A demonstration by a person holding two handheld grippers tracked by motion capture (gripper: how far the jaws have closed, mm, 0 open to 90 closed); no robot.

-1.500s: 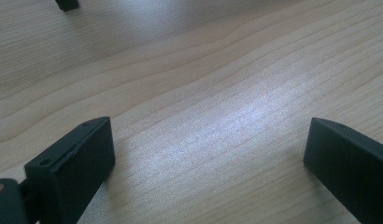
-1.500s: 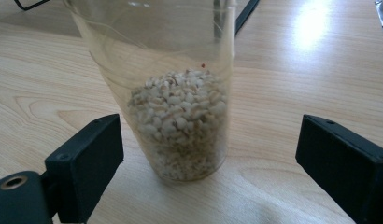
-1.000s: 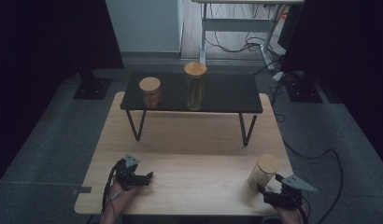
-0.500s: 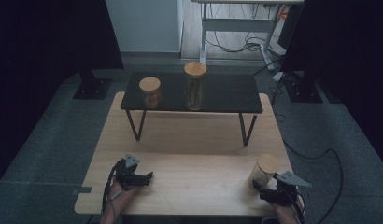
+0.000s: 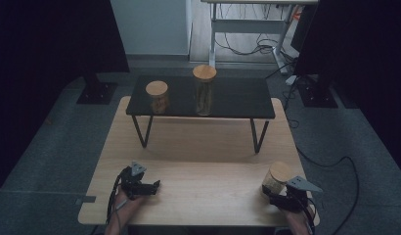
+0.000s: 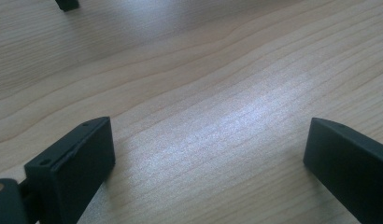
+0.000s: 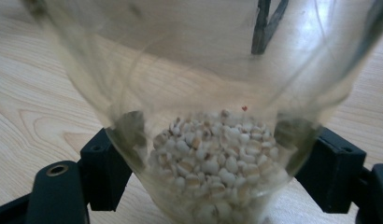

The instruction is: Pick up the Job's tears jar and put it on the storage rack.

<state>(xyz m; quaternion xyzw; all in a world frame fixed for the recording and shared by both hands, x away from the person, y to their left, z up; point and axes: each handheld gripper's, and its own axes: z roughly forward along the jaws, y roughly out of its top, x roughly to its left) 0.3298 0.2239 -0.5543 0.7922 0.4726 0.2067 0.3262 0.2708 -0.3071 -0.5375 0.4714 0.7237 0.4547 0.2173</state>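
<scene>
Right claw [image 7: 213, 172] grips grain-filled glass jar [image 7: 213, 140].

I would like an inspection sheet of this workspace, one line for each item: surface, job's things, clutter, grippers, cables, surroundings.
Surface: light wooden table, with a low black shelf on thin legs at its far side.
Job's things: glass jar of pale grains, wooden lid, standing at the table's near right.
Clutter: short lidded jar and tall lidded jar on the shelf.
Grippers: right gripper has just been closing, its jaws against both sides of the grain jar's base; left gripper open over bare wood, nothing between its jaws.
Cables: one trails from each gripper; a black cable lies on the floor at right; more lie under the far desk.
Surroundings: grey carpet, dark stands, white wall.
</scene>
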